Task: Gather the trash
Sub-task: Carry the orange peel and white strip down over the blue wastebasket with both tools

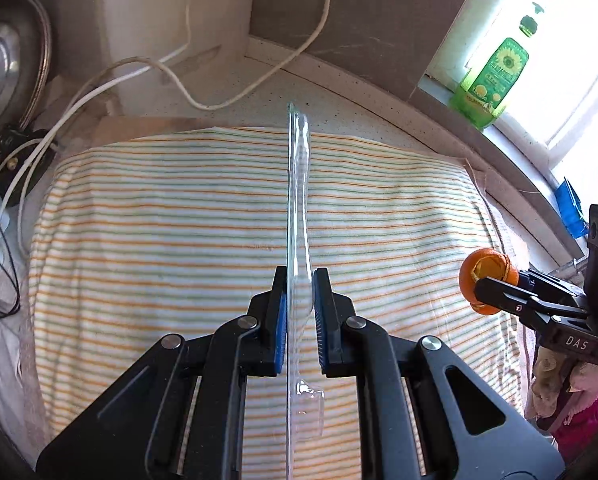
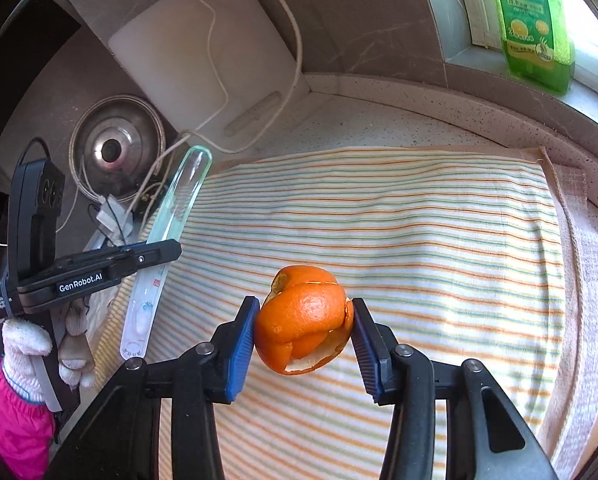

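My left gripper (image 1: 300, 312) is shut on a long clear plastic blister pack (image 1: 297, 184), seen edge-on and held above the striped cloth (image 1: 159, 220). The pack also shows in the right wrist view (image 2: 179, 196), with the left gripper (image 2: 167, 250) clamped on its middle. My right gripper (image 2: 305, 320) is shut on a curled orange peel (image 2: 305, 318) above the cloth (image 2: 419, 240). In the left wrist view the right gripper (image 1: 483, 290) holds the peel (image 1: 483, 270) at the cloth's right edge.
A green dish soap bottle (image 1: 493, 78) stands on the window sill. White cables (image 1: 111, 80), a metal lid (image 1: 3, 64) and a white cutting board (image 2: 203, 48) lean at the back left. The speckled counter (image 1: 359, 100) surrounds the cloth.
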A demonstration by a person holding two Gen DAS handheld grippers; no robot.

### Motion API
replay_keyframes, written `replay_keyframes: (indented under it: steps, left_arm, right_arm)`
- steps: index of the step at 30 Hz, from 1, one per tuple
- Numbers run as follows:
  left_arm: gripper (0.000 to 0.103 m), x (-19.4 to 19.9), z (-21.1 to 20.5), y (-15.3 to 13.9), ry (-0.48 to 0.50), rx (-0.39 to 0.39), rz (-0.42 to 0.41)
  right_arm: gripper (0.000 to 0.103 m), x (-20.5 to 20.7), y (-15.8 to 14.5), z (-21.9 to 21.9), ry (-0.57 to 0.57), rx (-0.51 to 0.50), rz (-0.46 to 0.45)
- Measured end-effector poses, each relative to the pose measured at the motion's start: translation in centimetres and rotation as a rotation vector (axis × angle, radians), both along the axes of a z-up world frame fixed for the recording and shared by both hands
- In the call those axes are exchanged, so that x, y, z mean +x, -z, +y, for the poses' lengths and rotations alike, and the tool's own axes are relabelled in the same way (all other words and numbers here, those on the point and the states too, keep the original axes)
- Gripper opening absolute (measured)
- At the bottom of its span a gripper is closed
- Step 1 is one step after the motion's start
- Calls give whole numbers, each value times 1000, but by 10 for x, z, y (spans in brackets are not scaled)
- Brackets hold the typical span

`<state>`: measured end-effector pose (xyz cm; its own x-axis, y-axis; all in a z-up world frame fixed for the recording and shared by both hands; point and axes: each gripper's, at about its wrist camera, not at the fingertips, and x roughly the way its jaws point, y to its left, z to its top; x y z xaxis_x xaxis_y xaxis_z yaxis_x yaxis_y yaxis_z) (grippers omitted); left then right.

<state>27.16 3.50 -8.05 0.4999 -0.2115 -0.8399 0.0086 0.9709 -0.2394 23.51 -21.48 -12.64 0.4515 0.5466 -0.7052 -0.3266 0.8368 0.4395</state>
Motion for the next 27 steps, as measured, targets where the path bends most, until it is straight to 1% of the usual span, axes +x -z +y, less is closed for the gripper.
replay_keyframes:
  steps: [2,6,10,18,27]
  left_arm:
    - [10,-19,5,-5,-14,-10,-12]
    - [10,-54,9,-12,-29,9,-29]
    - [10,-89,19,-14,-50,2,-38]
    - [10,-153,37,-9,-75,4,-34]
    - [10,-227,58,3,-104,-18,-6]
  right_arm:
    - [47,-12,-6,0,1,9,-11]
    - [47,-34,-16,4,4,28,-21]
    - [47,-56,-22,11,2,41,-24]
    - [47,-100,-27,41,-9,58,-26]
    - [47,-155,-27,80,-48,64,-10]
